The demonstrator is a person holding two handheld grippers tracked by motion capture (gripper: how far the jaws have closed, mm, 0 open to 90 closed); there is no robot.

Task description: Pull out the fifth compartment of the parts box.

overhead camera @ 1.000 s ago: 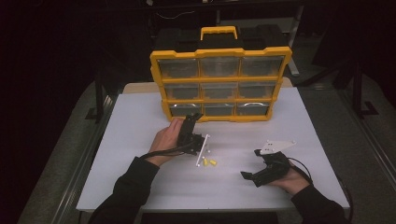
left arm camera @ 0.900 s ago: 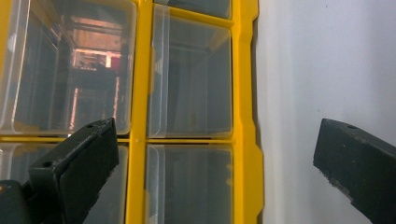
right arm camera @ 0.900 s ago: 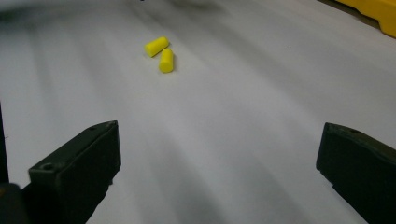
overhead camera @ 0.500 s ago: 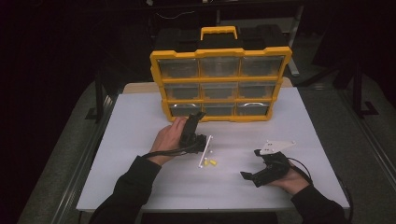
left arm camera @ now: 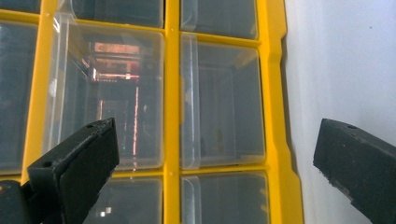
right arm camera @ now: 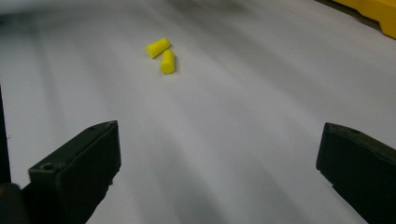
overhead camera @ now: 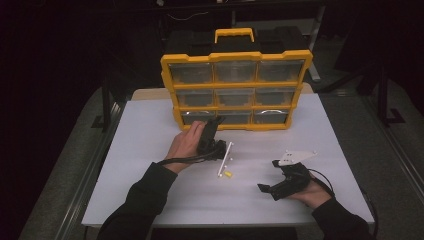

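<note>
Standing upright at the far side of the white table (overhead camera: 150,130), yellow drawer cabinet (overhead camera: 235,90) with clear drawers (left arm camera: 219,98). Left gripper (overhead camera: 214,131) raised just before the bottom drawer row, jaws spread wide, nothing between them. Right gripper (overhead camera: 280,182) low over the table, jaws likewise wide apart and empty. Two yellow plugs (right arm camera: 162,54) touching on the tabletop ahead of the right jaws, near a white rod (overhead camera: 225,159).
</note>
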